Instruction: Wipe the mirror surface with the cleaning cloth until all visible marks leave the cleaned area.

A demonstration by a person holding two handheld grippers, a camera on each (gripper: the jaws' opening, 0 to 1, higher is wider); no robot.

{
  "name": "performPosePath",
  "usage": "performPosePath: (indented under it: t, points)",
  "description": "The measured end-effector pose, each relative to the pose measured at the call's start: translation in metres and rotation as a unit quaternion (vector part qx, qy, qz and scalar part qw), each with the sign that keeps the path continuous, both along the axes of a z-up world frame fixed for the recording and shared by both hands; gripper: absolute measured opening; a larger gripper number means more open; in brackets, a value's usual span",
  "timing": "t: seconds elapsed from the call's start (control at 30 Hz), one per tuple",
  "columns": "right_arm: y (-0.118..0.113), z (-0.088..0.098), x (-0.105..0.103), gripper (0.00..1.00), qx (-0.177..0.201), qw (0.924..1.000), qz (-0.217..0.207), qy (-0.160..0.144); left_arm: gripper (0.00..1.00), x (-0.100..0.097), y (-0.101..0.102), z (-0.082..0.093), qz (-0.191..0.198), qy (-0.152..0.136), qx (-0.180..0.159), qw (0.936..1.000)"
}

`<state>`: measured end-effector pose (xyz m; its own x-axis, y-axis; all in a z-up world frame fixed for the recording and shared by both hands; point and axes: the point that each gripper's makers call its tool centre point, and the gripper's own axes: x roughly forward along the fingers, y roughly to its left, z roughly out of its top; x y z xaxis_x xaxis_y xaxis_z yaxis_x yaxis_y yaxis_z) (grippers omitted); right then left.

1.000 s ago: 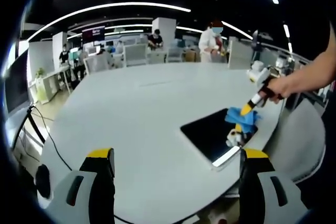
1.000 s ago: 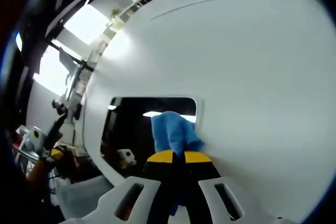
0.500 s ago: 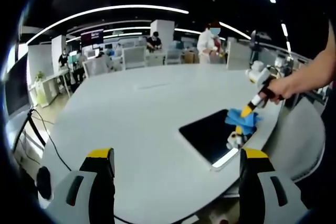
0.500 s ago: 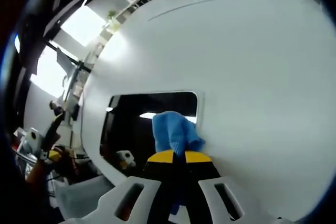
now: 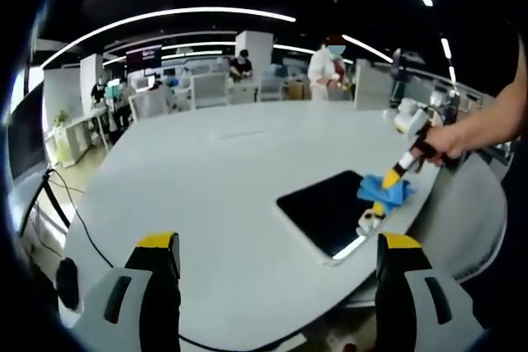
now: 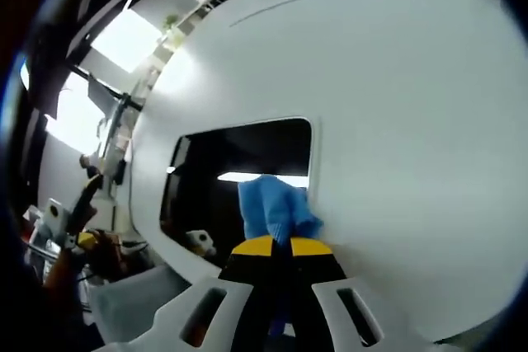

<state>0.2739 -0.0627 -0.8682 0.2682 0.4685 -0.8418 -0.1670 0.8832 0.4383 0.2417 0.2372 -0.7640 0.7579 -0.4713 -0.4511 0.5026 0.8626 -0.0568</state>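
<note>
Right gripper view: right gripper point(image 6: 279, 246) has its fingers clamped on the blue cleaning cloth point(image 6: 275, 208), pressed on the mirror point(image 6: 239, 166) near its edge on the white bench point(image 6: 412, 121). Wiping's underway; marks are hard to judge. Left gripper point(image 5: 276, 274) hovers, fingers apart. Next: sweep across the dark glass.

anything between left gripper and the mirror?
Nothing: in the left gripper view, only bare white table lies between the open left gripper and the mirror.
</note>
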Motion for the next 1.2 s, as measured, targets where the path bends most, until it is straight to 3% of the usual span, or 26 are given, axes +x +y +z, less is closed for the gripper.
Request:
performPosePath:
  t: [0.6,1.2]
  points:
    - [0.001,-0.001,-0.014,0.0,0.006,0.9998,-0.007,0.019,1.0,-0.001,0.01,-0.001,-0.004,0.002,0.003,1.0]
    - [0.008,0.0,-0.015,0.0,-0.001,1.0,0.003,0.006,1.0,-0.002,0.004,0.0,-0.007,0.004,0.003,1.0]
